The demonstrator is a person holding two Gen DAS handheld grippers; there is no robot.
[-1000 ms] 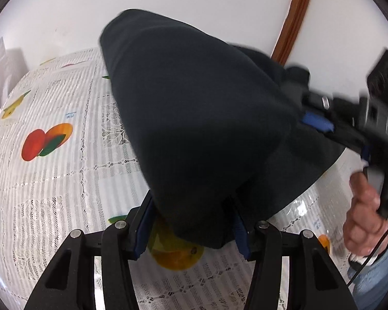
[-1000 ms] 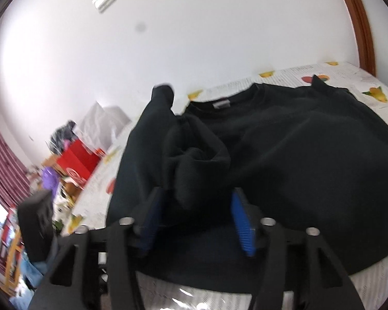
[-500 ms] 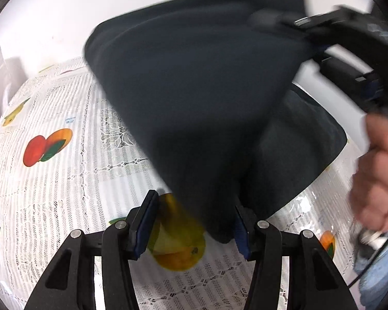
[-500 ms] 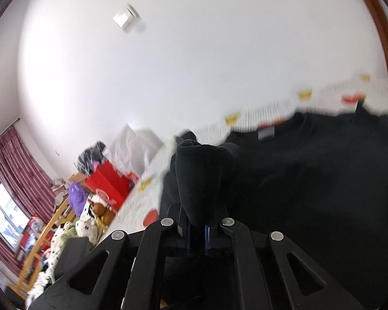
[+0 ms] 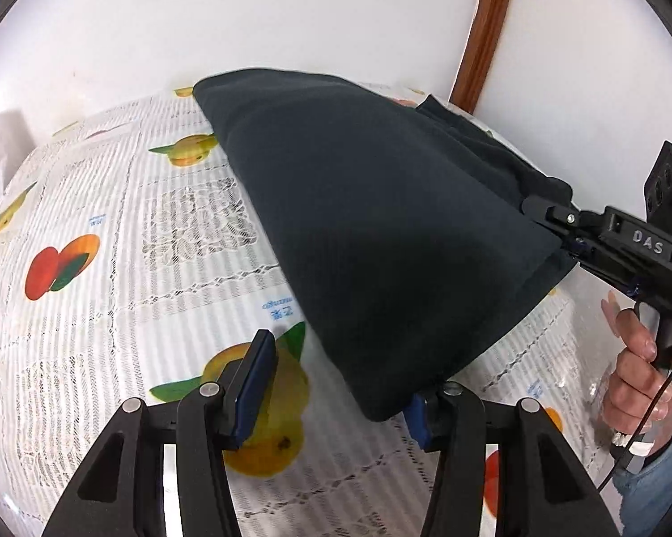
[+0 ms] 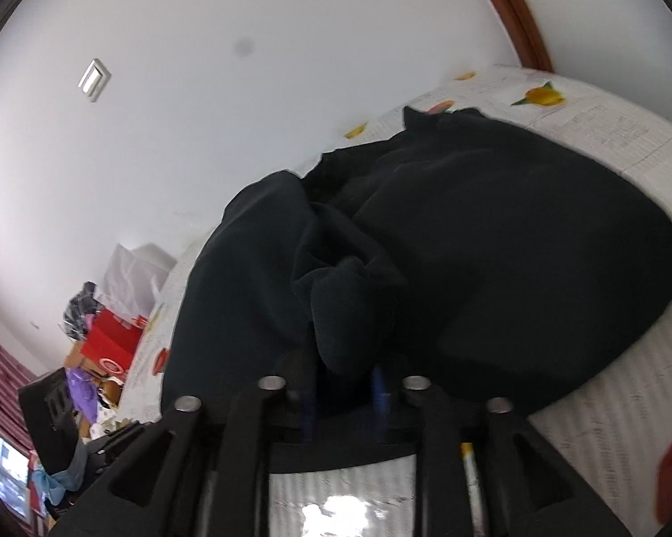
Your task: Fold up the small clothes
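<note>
The black sweatshirt (image 5: pixel 380 223) lay on the desk (image 5: pixel 112 246), filling the centre and right of the frame, folded partly over itself, judged mid-task with folds remaining. The right gripper (image 6: pixel 342 398) had its fingers closed narrow on a bunched piece of the garment. The left gripper (image 5: pixel 336 385) stood wide, fabric draped over its right finger. A fruit-print lace tablecloth (image 5: pixel 67 358) covered the desk; white wall (image 6: pixel 246 134) behind, clutter (image 6: pixel 99 349) at lower left.

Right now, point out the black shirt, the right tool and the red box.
black shirt (image 5: pixel 380 223), left wrist view, on the middle of the folded cloth.
right tool (image 6: pixel 342 402), right wrist view, between its fingertips, where cloth is pinched.
red box (image 6: pixel 110 347), right wrist view, on its front face.
</note>
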